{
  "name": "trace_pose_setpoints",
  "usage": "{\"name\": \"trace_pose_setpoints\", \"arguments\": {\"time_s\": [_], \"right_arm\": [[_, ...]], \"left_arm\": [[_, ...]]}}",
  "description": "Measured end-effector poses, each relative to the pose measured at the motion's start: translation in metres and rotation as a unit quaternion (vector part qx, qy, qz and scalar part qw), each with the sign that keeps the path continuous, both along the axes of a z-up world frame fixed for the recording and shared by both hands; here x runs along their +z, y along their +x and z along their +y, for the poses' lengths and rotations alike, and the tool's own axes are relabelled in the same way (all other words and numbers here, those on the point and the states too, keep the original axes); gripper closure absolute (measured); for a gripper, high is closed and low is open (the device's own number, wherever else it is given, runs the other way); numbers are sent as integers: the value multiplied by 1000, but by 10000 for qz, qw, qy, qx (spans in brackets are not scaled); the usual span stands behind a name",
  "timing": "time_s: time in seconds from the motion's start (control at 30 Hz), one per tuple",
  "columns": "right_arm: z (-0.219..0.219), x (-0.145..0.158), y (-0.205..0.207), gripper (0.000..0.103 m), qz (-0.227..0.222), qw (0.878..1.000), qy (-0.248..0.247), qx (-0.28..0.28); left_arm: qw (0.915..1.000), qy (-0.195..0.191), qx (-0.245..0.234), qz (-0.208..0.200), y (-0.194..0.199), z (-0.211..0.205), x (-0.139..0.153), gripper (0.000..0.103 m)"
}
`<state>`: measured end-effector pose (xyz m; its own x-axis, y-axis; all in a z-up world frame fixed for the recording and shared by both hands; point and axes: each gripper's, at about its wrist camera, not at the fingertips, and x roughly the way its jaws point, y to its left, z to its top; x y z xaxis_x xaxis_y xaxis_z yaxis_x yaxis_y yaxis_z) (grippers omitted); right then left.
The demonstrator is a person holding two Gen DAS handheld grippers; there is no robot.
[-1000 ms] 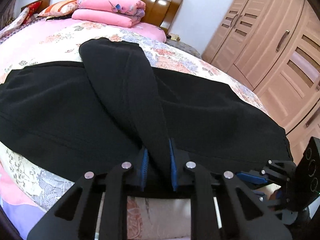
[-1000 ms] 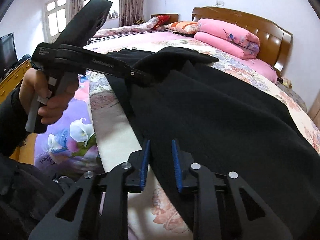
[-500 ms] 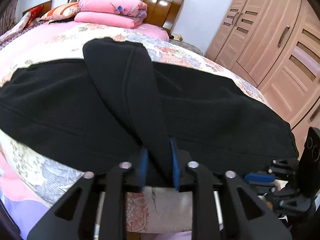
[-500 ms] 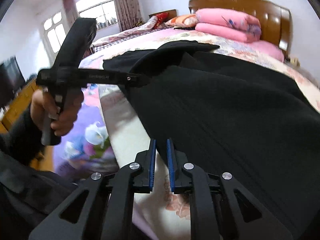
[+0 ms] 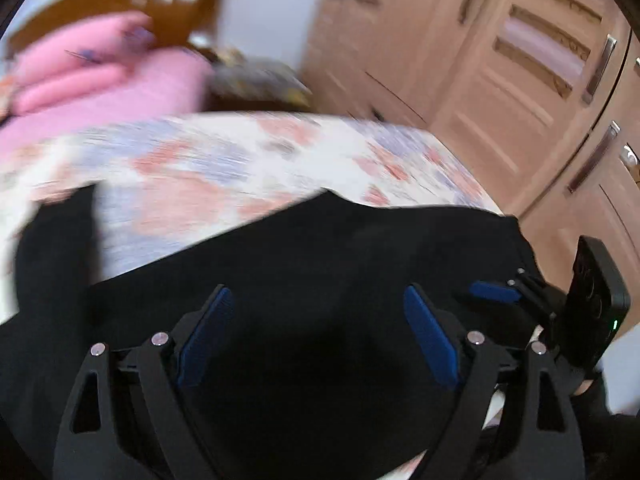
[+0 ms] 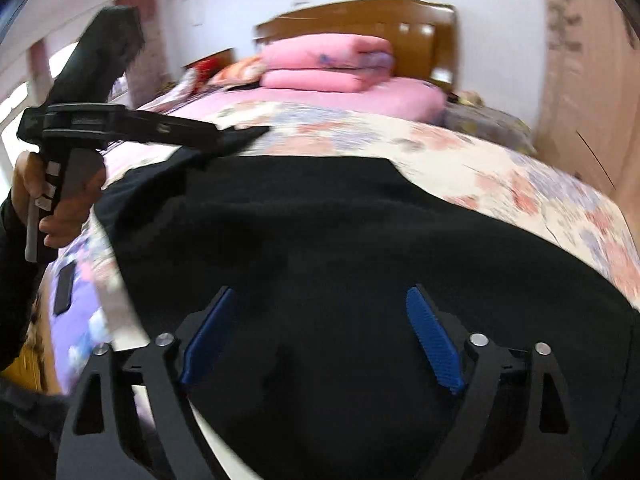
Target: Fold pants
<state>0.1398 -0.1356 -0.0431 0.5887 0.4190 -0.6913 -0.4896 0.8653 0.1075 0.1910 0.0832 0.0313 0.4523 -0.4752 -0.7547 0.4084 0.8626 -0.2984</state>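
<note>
The black pants (image 5: 320,248) lie flat on the floral bedspread (image 5: 208,176), filling the lower half of both views. My left gripper (image 5: 317,289) stands wide open just above the cloth, with nothing between its blue pads (image 5: 208,332). My right gripper (image 6: 320,290) is wide open too, over the pants (image 6: 320,232) near the bed's front edge. In the right wrist view the left gripper (image 6: 160,128) shows side-on at upper left, held by a hand (image 6: 60,200), its tip over the pants' far edge. Both views are blurred by motion.
Folded pink quilts (image 6: 324,60) are stacked against the wooden headboard (image 6: 400,20) at the far end of the bed. Wooden wardrobe doors (image 5: 520,80) stand close on the right. A purple floral sheet (image 6: 76,300) hangs over the bed's left side.
Both grippers have opened wide; the left has let go of the pant leg it was pinching, which no longer stands up as a fold. Both cameras have swung right.
</note>
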Motion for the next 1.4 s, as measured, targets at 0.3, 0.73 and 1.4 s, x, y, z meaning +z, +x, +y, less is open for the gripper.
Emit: {"name": "trace_pose_setpoints", "arguments": {"time_s": [0.3,0.73,1.4], "right_arm": [[-23,-41,11,15,434,9977,-292,-419],[-26,-24,3,14,567,9971,-385,-331],[-115,-8,-13,11,97,9855,-350,-1657]], "left_arm": [[9972,336,-367,554,85,-36,-72,34],[9847,1384,261,-1022,43,-51,-44,20],[9883,1377,468,-466,107,-95,-82,1]]}}
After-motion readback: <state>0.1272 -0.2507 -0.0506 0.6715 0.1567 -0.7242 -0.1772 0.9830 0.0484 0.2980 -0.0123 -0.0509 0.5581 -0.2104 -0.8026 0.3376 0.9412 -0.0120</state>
